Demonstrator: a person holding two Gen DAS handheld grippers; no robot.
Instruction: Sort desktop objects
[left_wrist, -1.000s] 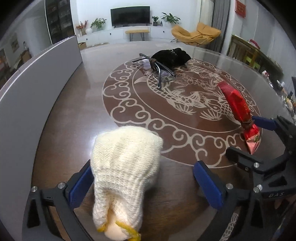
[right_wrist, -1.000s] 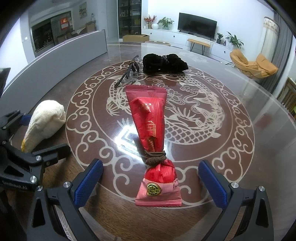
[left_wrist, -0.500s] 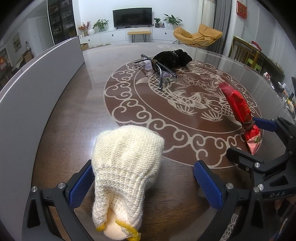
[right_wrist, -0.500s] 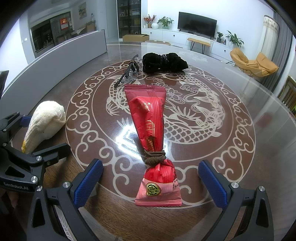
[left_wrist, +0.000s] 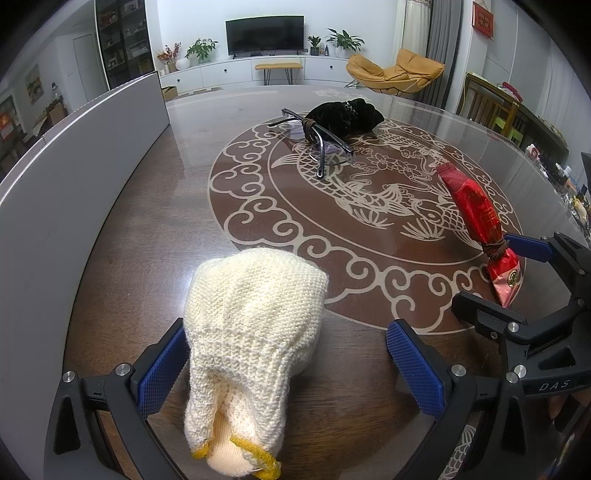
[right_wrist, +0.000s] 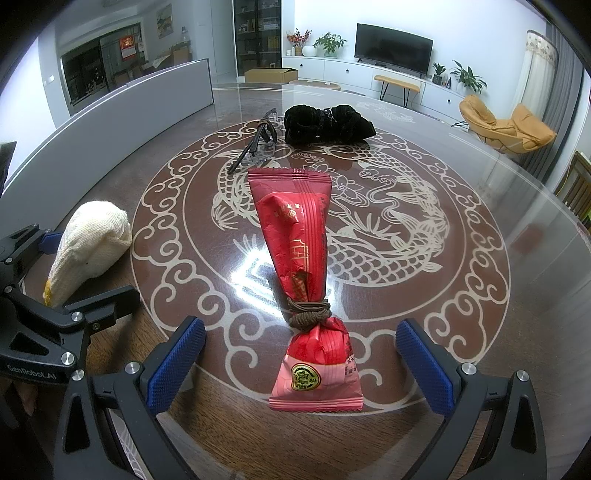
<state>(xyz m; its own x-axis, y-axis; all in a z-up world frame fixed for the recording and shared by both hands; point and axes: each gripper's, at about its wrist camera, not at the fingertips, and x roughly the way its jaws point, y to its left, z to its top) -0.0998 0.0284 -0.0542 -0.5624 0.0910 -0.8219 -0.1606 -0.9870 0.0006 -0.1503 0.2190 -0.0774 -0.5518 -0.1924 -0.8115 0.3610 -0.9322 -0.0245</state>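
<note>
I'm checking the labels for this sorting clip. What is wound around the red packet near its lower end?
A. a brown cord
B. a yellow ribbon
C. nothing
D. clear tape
A: the right wrist view shows a brown cord looped several times around the pinched neck of the red packet, which lies on the table.

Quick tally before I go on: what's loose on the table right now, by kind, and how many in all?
Cream knitted pouch: 1
Red snack packet tied with a brown band: 1
Glasses, a brown band round them: 1
Black cloth pouch: 1
Total: 4
</note>
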